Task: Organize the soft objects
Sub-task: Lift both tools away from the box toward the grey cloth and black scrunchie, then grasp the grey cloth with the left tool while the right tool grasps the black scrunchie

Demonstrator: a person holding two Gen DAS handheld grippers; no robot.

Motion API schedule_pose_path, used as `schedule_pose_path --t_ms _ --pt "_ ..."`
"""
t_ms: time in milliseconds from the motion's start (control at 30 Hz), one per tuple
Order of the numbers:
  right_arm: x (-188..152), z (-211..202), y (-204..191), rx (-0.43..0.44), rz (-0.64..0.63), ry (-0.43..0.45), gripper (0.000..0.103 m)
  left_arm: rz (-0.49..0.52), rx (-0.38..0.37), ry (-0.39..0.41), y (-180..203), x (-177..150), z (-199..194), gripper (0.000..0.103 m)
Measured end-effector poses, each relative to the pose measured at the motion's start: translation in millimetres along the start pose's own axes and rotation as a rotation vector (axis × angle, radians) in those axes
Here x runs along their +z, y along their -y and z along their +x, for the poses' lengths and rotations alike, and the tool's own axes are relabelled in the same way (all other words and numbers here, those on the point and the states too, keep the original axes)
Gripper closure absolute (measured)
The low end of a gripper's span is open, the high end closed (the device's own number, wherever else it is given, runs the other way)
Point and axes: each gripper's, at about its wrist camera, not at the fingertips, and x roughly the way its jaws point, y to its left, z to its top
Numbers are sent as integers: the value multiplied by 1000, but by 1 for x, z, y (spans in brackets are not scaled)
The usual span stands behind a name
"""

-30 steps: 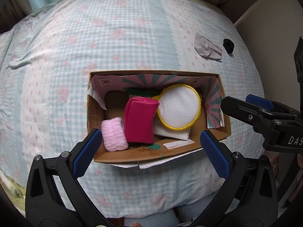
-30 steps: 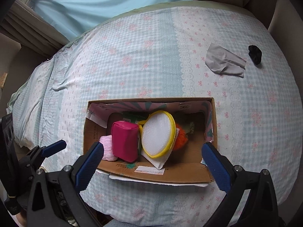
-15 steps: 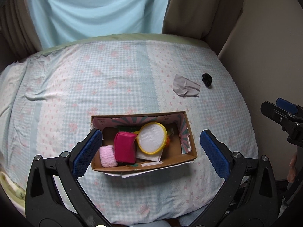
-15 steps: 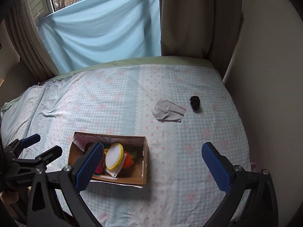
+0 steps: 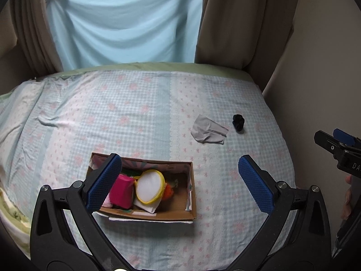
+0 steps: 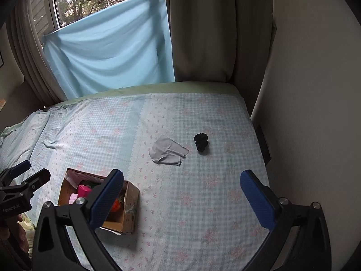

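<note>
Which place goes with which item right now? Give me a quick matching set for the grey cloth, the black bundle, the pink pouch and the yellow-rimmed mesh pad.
Things:
1. grey cloth
2. black bundle
3. pink pouch
4. yellow-rimmed mesh pad

Places:
A. inside the cardboard box, left of the mesh pad in the left wrist view
B. loose on the bed sheet, nearest the wall
C. loose on the bed sheet, between the box and the black bundle
D. inside the box, propped up, with something orange beside it

Pairs: 1-C, 2-B, 3-A, 4-D
</note>
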Motion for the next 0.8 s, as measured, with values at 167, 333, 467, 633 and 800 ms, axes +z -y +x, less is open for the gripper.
schedule_pose_path --t_ms 167,333,467,633,800 --pt "18 29 25 30 -15 -15 0 -15 5 -29 32 7 30 0" --pt "32 75 48 45 -25 -53 0 -5 -8 -95 58 19 83 0" --pt "41 120 66 48 -12 -85 0 45 -50 -167 75 34 144 0" --pt "49 188 85 50 -6 -141 0 113 -101 -304 92 53 243 0" --pt "50 259 96 60 -1 -198 0 204 -133 -453 105 60 338 0"
